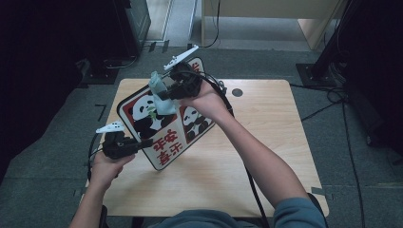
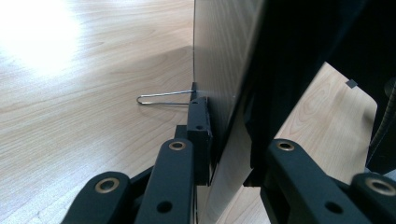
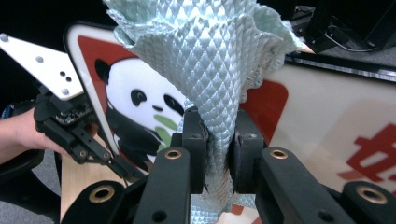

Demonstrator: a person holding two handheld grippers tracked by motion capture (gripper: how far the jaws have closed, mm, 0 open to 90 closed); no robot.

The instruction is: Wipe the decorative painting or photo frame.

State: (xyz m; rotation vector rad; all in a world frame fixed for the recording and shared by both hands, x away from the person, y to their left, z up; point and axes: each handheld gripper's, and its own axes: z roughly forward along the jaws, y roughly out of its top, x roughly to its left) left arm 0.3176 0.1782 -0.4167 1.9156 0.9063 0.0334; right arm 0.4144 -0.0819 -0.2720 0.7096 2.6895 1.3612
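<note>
The left hand-held gripper is closed on the lower edge of the panda sign, holding it tilted above the wooden surface so that its face is free for wiping. The right hand-held gripper is closed on a pale green cloth, just at the picture. Whether the cloth touches the sign is hard to tell. In the left gripper view the sign is seen edge-on, with a thin wire loop of unclear purpose beside it.

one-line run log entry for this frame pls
left gripper: shut on sign edge, tilted | right gripper: shut on cloth at panda face | table: wood
</note>
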